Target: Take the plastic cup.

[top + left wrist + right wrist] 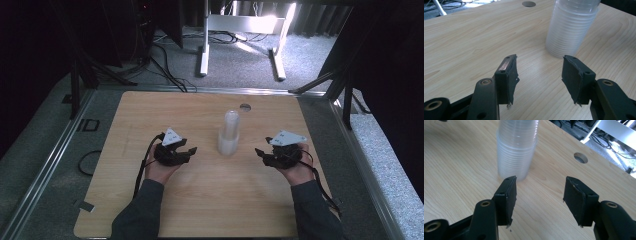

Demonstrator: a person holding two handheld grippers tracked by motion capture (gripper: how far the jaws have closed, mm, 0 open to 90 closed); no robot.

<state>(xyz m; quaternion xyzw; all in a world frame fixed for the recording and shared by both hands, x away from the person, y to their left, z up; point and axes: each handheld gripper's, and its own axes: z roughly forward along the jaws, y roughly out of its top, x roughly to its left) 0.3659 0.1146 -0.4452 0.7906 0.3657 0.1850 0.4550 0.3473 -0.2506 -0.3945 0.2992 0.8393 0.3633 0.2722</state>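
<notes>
Clear cup stack [229, 132] upright mid-surface [150, 107], hole [244, 106] at 12 | left hand-held gripper [186, 151] at 9, right hand-held gripper [261, 153] at 3; both wide, empty | steady base; lift top cup straight

Dark grey long sleeves [142, 210] reaching the wrists. Black left tongs [186, 152] and black right tongs [262, 154], each topped by a pale grey three-cornered plate with small dark dots. Black cables trailing back along both forearms. Flat black pads [512, 75] with ragged edges, brass-ringed holes at the pivots, a coppery strip along one jaw's top.
</notes>
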